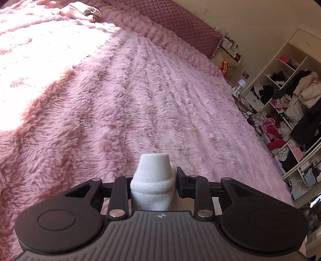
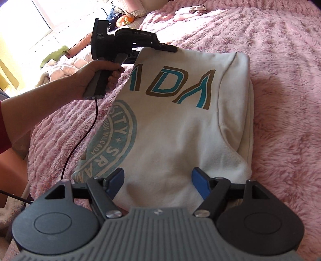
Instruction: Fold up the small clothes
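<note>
Cloth soft, light, floppy: my left claw [image 1: 154, 176] pinches the far edge of the sweatshirt [image 2: 180, 124] on the bed [image 2: 284, 84]; my right claw [image 2: 158, 180] gapes empty over its near hem, where I'd grab.

Hard sunlight from the window [image 2: 40, 18] blows out the pink blanket [image 1: 30, 60]; fisheye edges bend and darken.

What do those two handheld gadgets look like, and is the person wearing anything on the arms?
Each tool has a ribbed grey body, two round black discs, black linkage arms with silver pins and blue-padded fingers. The left tool has a black pistol handle, a boxy back marked "DAS" and a thin dark cable. A dark red sleeve shows at the elbow.
</note>
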{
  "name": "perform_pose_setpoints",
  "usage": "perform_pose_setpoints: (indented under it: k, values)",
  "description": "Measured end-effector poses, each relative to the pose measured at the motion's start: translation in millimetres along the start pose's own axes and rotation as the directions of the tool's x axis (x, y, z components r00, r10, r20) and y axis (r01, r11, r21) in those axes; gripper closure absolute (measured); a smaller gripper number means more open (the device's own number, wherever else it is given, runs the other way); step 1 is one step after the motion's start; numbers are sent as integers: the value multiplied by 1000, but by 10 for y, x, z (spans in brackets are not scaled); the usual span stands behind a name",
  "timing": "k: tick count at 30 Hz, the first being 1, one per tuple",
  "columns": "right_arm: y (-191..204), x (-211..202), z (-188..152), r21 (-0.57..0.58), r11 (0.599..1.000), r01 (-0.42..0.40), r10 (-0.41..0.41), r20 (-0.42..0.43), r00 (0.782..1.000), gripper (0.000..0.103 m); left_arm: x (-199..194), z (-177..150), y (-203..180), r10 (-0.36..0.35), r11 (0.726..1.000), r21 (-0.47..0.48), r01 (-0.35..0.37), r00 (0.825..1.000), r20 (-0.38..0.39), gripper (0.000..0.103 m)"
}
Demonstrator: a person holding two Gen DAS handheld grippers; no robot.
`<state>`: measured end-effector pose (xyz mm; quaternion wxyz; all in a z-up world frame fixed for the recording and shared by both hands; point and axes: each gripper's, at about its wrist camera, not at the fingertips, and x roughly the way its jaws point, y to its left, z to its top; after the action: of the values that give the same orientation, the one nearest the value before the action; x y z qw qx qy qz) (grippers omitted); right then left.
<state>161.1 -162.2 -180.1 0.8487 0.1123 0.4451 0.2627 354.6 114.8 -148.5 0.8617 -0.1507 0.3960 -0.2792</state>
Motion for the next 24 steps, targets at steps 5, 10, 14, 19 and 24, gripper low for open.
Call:
perform_pose_setpoints:
  k: [5,10,14,19,24]
  values:
    - [54,14,3,-18,999,26,-26,2,1000,32,-509,276,-7,65,996,-61,-58,990,122,54]
    - [97,-136,17,52,998,33,-35,54,998,33,-1172,-42,-220,-27,999,-29,33,982,186,50]
    - [47,-496,-173,96,995,26,-42,174,984,32,-1722,-806,-496,-37,999,34,32,985,171,38]
    - [-68,-787,-504,114,979,167,-188,218,958,32,-2109,-1811,-650,37,999,10,-38,996,86,38]
    - [117,-729,-653,-63,940,334,-318,187,929,40,-2063,-2316,-879,136,985,102,-137,991,15,38]
